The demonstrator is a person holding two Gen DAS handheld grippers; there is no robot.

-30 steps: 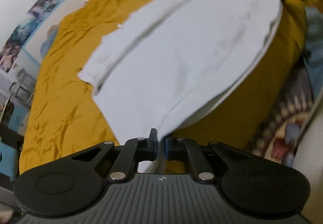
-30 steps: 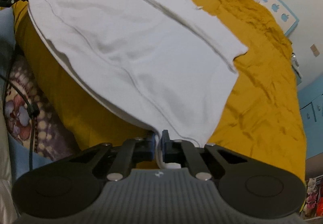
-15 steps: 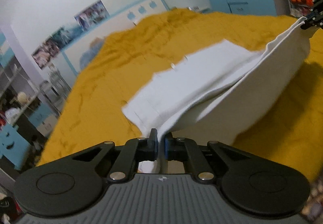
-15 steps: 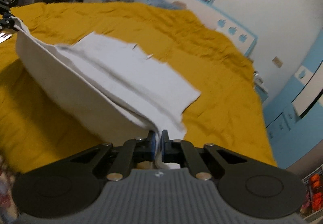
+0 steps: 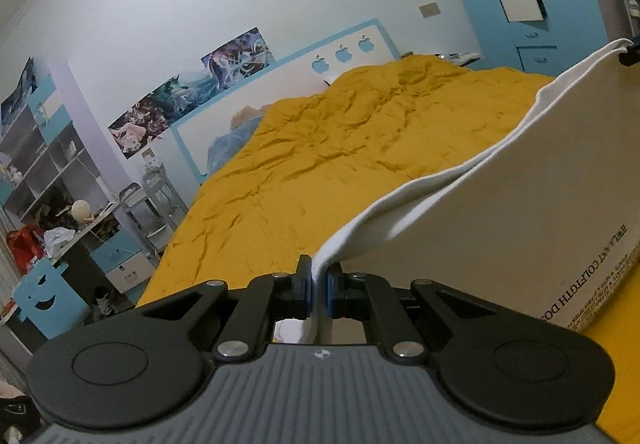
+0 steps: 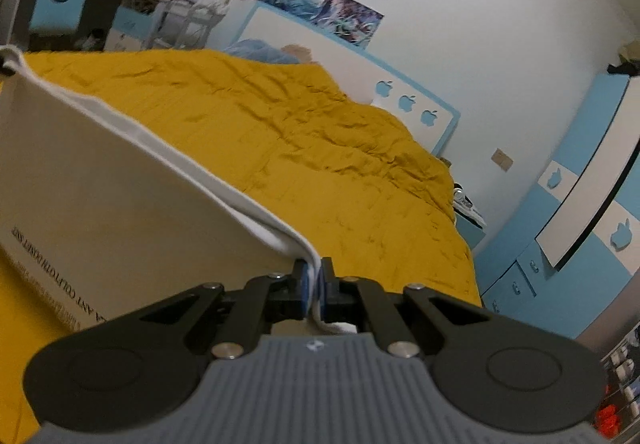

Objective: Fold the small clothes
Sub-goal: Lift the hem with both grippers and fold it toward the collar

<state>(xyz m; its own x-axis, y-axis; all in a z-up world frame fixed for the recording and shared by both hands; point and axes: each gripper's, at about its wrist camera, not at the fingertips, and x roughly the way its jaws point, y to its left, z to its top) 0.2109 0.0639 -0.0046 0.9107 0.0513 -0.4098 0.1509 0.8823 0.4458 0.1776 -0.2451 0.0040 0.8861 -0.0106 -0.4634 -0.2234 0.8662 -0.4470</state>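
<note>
Above the bed (image 5: pixel 340 163), white garment (image 5: pixel 520 183) lifted clear of the yellow bedspread (image 6: pixel 300 147), stretched taut between both tools. Left hand-held gripper (image 5: pixel 319 284) clamped on one corner of the hem; right hand-held gripper (image 6: pixel 314 286) pinched tight on the other corner. Printed black lettering (image 5: pixel 592 276) showing upside down near the hanging lower edge. Headboard (image 6: pixel 360 63) with blue apple shapes behind, posters (image 5: pixel 192 91) on the wall.
</note>
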